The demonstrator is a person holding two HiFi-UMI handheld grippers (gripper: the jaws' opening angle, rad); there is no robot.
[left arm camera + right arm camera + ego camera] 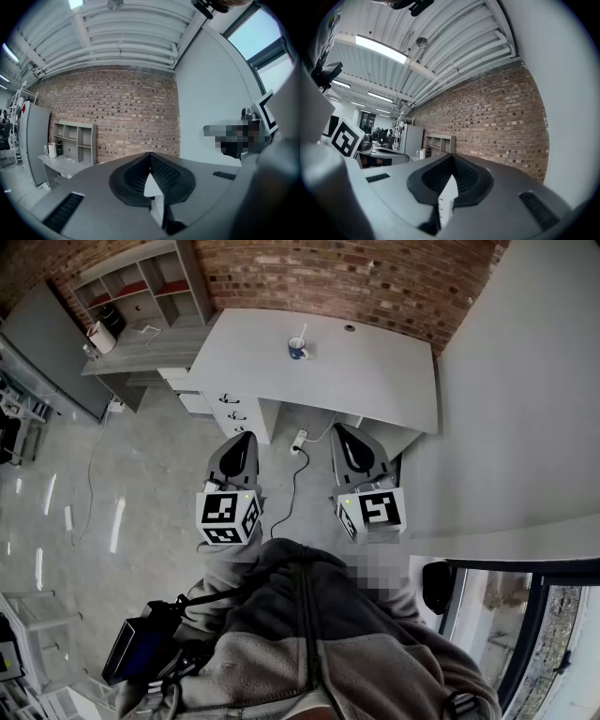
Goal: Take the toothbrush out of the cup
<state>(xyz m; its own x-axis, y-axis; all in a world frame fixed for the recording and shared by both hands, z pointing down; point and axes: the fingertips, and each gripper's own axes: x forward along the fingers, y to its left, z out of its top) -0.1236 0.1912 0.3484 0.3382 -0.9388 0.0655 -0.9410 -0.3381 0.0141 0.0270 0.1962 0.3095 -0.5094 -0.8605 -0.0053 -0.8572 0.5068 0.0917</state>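
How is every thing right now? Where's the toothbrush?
toothbrush: standing in the cup, leaning.
cup: upright on the desk.
left gripper: jaws shut, empty, short of the desk.
right gripper: jaws shut, empty, short of the desk.
drawers: closed.

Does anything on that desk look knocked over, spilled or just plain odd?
Nothing stands out. The cup stands upright on the desk with the toothbrush leaning in it, and no spill shows. The only untidy bit is a cable trailing over the floor below.
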